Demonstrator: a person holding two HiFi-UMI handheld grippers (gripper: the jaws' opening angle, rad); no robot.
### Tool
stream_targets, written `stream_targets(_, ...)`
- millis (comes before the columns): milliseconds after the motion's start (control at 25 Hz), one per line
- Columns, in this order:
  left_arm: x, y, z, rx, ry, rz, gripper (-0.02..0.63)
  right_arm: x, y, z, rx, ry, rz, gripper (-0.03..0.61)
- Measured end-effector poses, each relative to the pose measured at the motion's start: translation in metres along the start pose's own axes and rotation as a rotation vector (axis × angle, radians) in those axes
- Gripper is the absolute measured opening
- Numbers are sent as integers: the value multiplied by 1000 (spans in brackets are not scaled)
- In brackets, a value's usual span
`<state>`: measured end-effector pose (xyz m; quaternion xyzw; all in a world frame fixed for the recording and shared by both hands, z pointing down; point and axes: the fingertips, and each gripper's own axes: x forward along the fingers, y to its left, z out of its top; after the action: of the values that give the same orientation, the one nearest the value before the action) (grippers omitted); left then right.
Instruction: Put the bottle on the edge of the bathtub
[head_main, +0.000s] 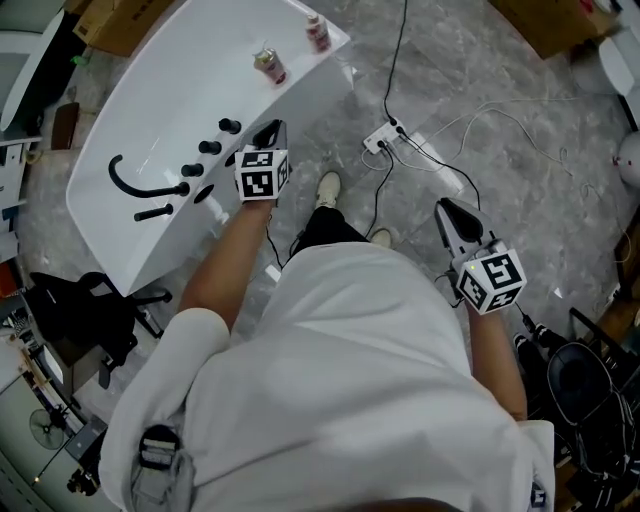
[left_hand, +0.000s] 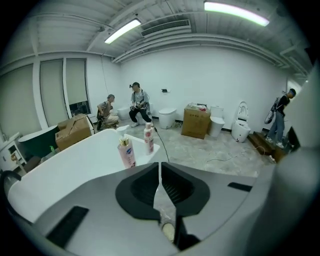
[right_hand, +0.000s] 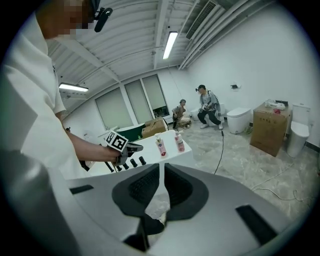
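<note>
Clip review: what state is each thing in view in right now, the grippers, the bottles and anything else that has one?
left gripper: shut, nothing between the jaws.
right gripper: shut, nothing between the jaws.
pump bottle: upright on the edge of the bathtub, untouched.
second bottle: upright on the same edge, apart from the pump bottle.
power strip: on the floor, cables plugged in.

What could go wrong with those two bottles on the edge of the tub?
1. The pump bottle and the second bottle stand on the bathtub rim near its corner, so a bump could tip them onto the floor.
2. A black cable trails right by the person's shoes, so they might trip.
</note>
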<state>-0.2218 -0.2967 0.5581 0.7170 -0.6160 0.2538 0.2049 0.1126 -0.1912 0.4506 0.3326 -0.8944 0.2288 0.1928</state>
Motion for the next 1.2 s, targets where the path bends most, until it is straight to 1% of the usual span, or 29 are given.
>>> stream_targets(120,-26,-34,2,-36,-28,-40,23,-9,1,-5,-29,-18,42,38)
stream_targets(200,-44,-61,6,-74,-55,-86,20,-17,0,-10,-47,-27,64,37)
stream_targets(280,-65,-91,10,-102,-79,-153,18,-28,2,-18,-50,-31,76,34)
stream_targets(360,-87,-119,11,-113,-94,-219,18,-35,6,-26,-48,-35,90,32)
stream_targets(480,-116,-160,8,-117,-92,-324,18,-45,13,-31,-58,-47,112,29)
stream_targets(600,-141,-203,-1,-76,-62,-431,18,-56,19,-34,-72,-53,128,26)
stream_targets(760,-165,-248,-6,-12,-41,-533,18,-67,23,-35,-98,-61,141,21)
stream_targets(880,-177,-273,-3,56,-52,-569,18,-72,24,-36,-105,-71,148,18)
stream_targets(960,-184,-284,-3,83,-57,-586,18,-74,30,-37,-109,-75,158,18)
stream_targets(1200,-199,-294,-9,81,-57,-615,18,-82,42,-41,-128,-82,167,12)
